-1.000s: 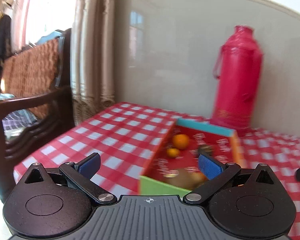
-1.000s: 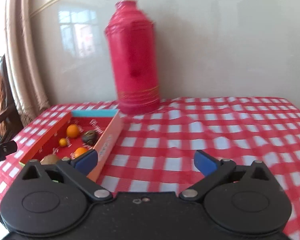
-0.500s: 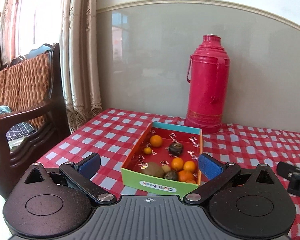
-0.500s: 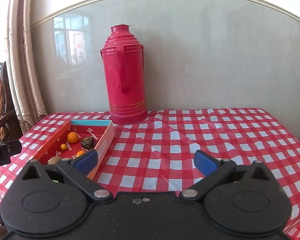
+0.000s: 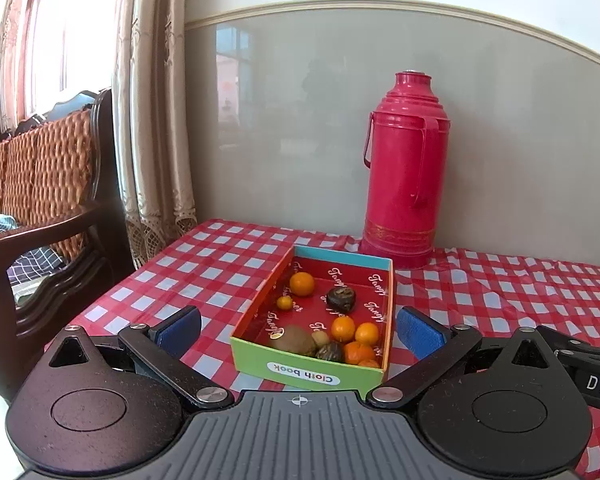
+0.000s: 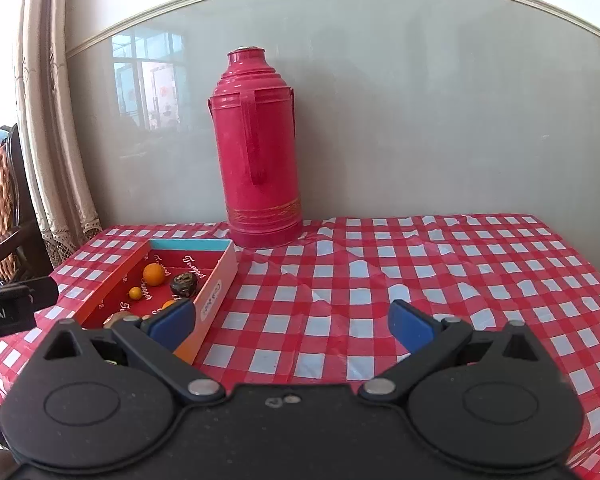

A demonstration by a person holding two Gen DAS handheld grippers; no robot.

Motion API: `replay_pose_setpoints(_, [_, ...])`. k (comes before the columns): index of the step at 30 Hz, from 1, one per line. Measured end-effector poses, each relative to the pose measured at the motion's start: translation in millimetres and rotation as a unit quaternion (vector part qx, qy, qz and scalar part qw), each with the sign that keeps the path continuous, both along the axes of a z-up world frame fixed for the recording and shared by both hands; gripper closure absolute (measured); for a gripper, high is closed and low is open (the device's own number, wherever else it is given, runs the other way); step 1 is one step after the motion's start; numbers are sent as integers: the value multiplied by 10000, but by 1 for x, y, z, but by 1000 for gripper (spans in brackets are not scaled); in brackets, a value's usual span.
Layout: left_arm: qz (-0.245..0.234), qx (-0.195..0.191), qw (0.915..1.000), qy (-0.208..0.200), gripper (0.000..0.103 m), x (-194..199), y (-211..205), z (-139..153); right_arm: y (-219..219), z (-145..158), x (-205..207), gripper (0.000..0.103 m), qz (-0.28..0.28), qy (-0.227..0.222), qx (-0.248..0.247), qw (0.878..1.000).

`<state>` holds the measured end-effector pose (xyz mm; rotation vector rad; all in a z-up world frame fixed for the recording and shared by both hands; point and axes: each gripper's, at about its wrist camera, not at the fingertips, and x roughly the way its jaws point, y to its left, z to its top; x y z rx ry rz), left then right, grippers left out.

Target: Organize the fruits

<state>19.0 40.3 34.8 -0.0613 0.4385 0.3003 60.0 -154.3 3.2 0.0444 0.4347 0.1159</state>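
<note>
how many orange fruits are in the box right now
6, maybe more hidden: large one and tiny one at the back left; four clustered front right in the box.

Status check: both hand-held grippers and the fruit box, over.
Left hand-held gripper open, empty, facing the box. Right hand-held gripper open, empty, over bare tablecloth. Fruit all in the box. Red thermos behind it, no obstruction.

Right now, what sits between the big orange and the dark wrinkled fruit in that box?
Nothing: in the left wrist view, only bare red box floor separates the big orange from the dark wrinkled fruit.
</note>
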Motion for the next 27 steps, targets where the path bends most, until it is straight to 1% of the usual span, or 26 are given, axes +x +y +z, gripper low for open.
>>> replay_pose_setpoints(19, [71,19,9999,-76,0,-2,2,-1,4,1,-1,6,149,-12,-4,9999])
replay_pose_setpoints(27, [4,-45,10000,-11,0,-2,3,-2,6,1,-1,6,158,-4,-6,9999])
